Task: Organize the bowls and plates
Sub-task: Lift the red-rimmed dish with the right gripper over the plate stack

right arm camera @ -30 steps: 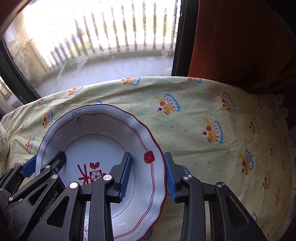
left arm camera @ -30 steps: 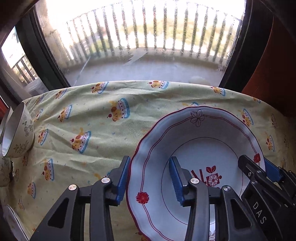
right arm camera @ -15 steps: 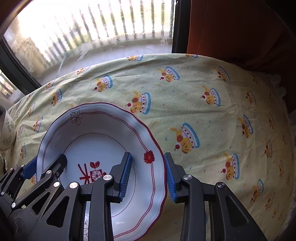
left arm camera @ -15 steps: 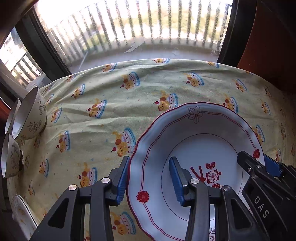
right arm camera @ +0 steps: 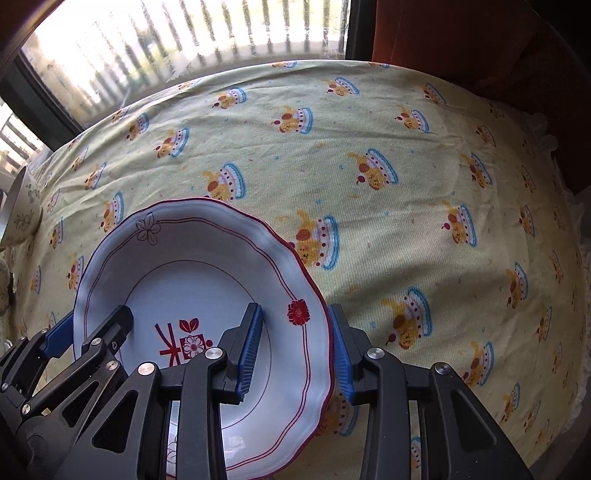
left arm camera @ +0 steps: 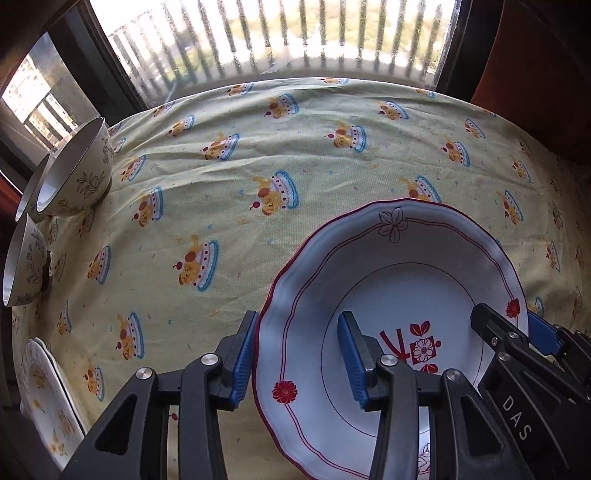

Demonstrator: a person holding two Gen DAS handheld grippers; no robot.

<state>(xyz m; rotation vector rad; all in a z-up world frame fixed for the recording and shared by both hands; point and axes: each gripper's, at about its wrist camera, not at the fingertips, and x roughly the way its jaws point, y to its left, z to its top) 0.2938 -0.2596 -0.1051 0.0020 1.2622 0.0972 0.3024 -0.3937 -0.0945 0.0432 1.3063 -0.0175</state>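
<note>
A white scalloped plate (left arm camera: 406, 280) with a red rim and flower marks is held above the tablecloth between both grippers. My left gripper (left arm camera: 299, 354) is shut on its left rim, one finger inside, one outside. My right gripper (right arm camera: 295, 350) is shut on its right rim (right arm camera: 306, 295); it shows at the right edge of the left wrist view (left arm camera: 517, 343). The left gripper shows at the lower left of the right wrist view (right arm camera: 88, 332). Three floral bowls (left arm camera: 77, 173) stand at the table's left edge. A white plate (left arm camera: 48, 398) lies at the near left corner.
A yellow-green tablecloth (left arm camera: 295, 166) with cake prints covers the table. A window with railing (left arm camera: 280, 33) runs behind the far edge. An orange-brown curtain (right arm camera: 461, 33) hangs at the back right. One bowl (right arm camera: 22, 206) shows at the left of the right wrist view.
Both grippers have risen and tilted down with the plate: more of the tablecloth shows, and the bowls and the plate at the left have come into view.
</note>
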